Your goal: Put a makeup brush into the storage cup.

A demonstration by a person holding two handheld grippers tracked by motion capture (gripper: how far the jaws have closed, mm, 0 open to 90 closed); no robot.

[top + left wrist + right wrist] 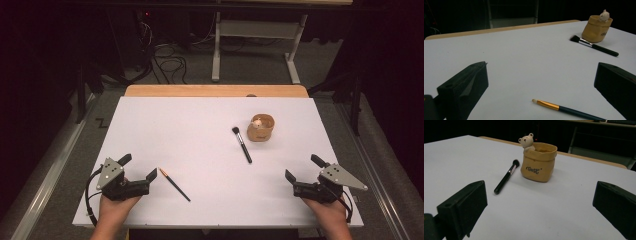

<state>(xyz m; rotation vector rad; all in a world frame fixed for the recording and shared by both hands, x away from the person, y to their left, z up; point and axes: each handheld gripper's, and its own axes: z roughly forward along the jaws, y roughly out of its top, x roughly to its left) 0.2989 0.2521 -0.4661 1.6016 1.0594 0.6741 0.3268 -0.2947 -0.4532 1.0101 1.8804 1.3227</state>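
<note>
High view: thin brush (174, 184) just right of left tongs (138, 173), axis diagonal, tip toward tongs; right tongs (302, 174) well apart. Both wide, empty.
Left gripper view: thin brush (566, 110) low between jaws, on counter (524, 57).
Right gripper view: big brush (506, 177), pot (539, 162) ahead.

Both hands come in from the near edge, one at each near corner. The left hand (116, 206) holds the left gripper (138, 167) low, jaws spread wide and pointing toward the far right, nothing between them. The right hand (327, 210) mirrors it: right gripper (303, 167) low, jaws wide apart, aimed toward the far left, nothing held. A cable loops from each gripper by the wrist.
</note>
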